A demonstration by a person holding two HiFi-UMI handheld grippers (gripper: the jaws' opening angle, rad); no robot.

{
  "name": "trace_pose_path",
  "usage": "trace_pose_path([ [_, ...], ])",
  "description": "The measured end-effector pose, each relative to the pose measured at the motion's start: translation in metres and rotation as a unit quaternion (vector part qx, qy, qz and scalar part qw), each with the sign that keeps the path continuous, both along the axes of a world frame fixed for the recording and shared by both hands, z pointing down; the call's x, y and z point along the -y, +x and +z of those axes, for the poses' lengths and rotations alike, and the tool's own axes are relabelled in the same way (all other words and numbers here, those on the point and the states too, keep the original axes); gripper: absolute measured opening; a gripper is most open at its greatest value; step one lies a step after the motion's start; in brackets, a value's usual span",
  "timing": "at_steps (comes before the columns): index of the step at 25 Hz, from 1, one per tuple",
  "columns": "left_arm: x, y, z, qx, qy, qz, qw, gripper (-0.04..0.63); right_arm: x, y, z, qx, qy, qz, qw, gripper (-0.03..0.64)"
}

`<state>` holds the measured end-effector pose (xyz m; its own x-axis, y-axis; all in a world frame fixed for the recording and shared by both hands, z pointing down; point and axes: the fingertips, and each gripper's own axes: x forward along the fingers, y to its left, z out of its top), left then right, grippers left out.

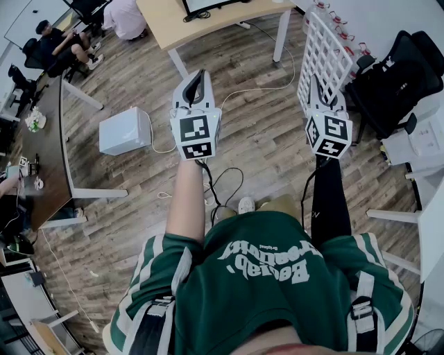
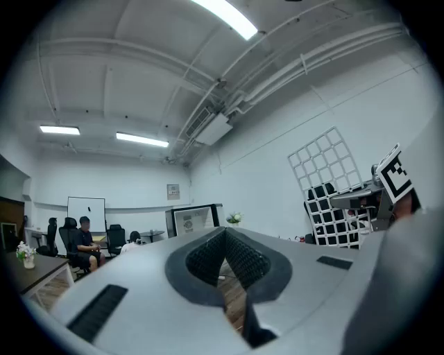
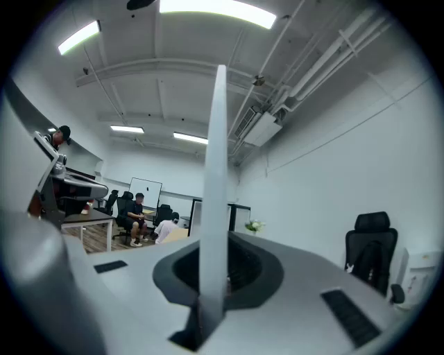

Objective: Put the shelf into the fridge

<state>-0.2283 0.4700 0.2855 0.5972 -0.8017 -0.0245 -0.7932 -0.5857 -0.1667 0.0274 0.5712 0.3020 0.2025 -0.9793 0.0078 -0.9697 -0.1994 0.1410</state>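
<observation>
The right gripper (image 3: 212,277) is pinched on the lower edge of the shelf (image 3: 216,173), a white grid that its own view sees edge-on as a thin upright strip between the jaws. In the head view this gripper (image 1: 320,93) is at right of centre, and the shelf (image 1: 324,47) stands up from it toward the upper right of the frame, held in the air above the wood floor (image 1: 139,201).

The left gripper (image 2: 223,243) has its jaws pressed together with nothing between them. In the head view it (image 1: 197,78) sits left of centre, well apart from the shelf. Its view shows the shelf (image 2: 322,163) at right.

A white box (image 1: 125,130) lies on the floor to the left. A table (image 1: 208,19) is at top centre and a black chair (image 1: 406,66) at the right edge.
</observation>
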Motion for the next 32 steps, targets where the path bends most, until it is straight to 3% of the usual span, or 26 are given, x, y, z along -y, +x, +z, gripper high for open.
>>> trace_pose_path([
  [17, -0.010, -0.012, 0.003, -0.013, -0.001, 0.024, 0.9996, 0.000, -0.012, -0.030, -0.007, 0.005, 0.019, -0.001, 1.000, 0.028],
  [26, 0.012, -0.001, 0.004, -0.015, -0.001, 0.025, 0.9996, 0.000, 0.013, -0.024, -0.006, -0.004, 0.023, -0.011, 1.000, 0.026],
  [32, 0.041, 0.026, 0.004, -0.022, 0.000, 0.056, 0.9982, 0.000, 0.055, -0.005, 0.000, 0.001, 0.030, -0.016, 0.999, 0.026],
])
